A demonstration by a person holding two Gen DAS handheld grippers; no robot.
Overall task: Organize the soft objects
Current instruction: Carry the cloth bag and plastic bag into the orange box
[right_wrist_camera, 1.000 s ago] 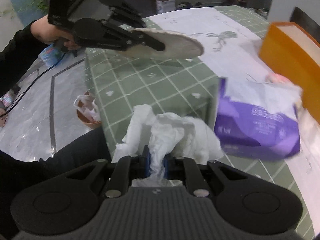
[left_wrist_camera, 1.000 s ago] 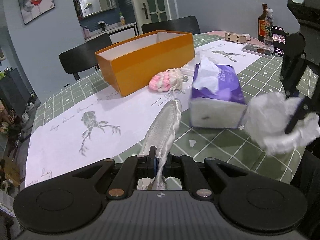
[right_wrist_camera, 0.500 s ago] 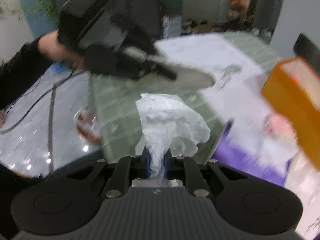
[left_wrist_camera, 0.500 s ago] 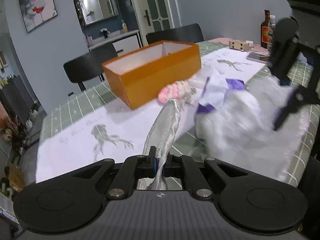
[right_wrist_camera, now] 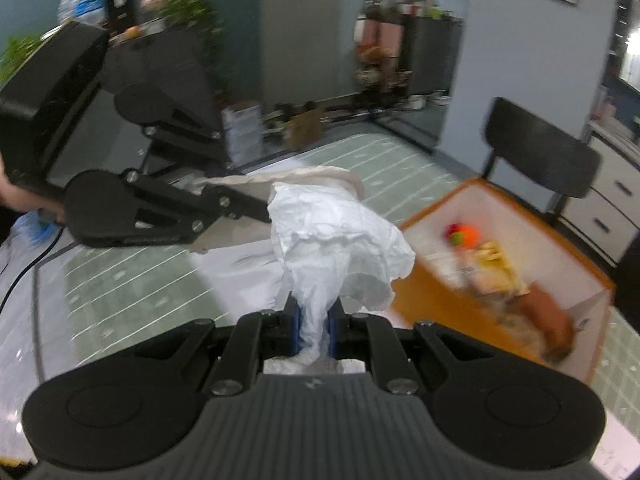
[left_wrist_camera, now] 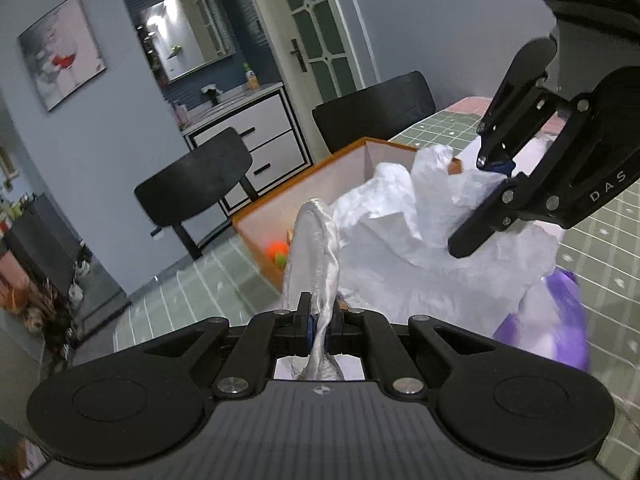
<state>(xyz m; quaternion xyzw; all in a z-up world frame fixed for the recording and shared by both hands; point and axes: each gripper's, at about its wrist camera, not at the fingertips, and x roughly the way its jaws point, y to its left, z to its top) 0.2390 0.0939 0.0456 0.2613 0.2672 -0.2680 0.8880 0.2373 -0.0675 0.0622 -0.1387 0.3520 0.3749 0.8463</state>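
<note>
My left gripper (left_wrist_camera: 318, 328) is shut on a silvery satin pad (left_wrist_camera: 312, 248) that sticks out forward, above the near end of the open orange box (left_wrist_camera: 256, 236). In the right wrist view the same pad (right_wrist_camera: 304, 178) juts from the left gripper (right_wrist_camera: 260, 212). My right gripper (right_wrist_camera: 314, 332) is shut on a crumpled white tissue wad (right_wrist_camera: 336, 248), held in the air just left of the orange box (right_wrist_camera: 424, 292). From the left wrist view, the wad (left_wrist_camera: 420, 232) hangs in the right gripper (left_wrist_camera: 476, 204) over the box.
Inside the box lie an orange ball toy (right_wrist_camera: 464, 236) and brown and yellow soft things (right_wrist_camera: 520, 300). A purple tissue pack (left_wrist_camera: 552, 328) sits low right on the green checked tablecloth (left_wrist_camera: 192, 292). Black chairs (left_wrist_camera: 196, 184) stand behind the table.
Both grippers have risen and travelled towards the orange box, carrying the pad and the wad. The box now sits close below them, and the purple pack has slid to the lower right.
</note>
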